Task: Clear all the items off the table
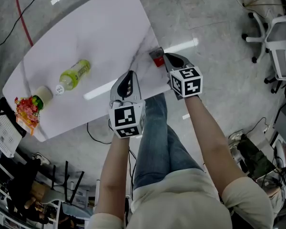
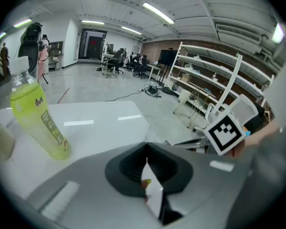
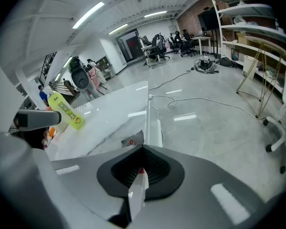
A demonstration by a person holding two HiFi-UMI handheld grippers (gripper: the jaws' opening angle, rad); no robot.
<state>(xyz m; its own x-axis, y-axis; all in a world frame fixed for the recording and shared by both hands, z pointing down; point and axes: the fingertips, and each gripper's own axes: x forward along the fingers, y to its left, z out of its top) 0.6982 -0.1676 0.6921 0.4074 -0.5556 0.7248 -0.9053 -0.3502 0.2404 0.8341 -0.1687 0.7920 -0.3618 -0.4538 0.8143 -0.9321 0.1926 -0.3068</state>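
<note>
A small grey and red foil packet [image 1: 157,60] lies at the near right edge of the white table [image 1: 105,27], and my right gripper [image 1: 164,56] is shut on it. In the right gripper view a corner of the packet [image 3: 133,139] pokes out past the closed jaws. My left gripper [image 1: 128,75] is shut over the table's near edge, with nothing seen held. A yellow-green drink bottle [image 1: 75,74] lies on its side at the left. Beside it are a white cup [image 1: 42,96] with green inside and a colourful snack bag [image 1: 26,109] at the table's left corner.
A white office chair [image 1: 279,37] stands on the floor at the far right. A white perforated basket [image 1: 2,135] sits off the table's left corner. A red cable [image 1: 23,18] and thin black cables lie on the floor. The person's legs are below the table's near edge.
</note>
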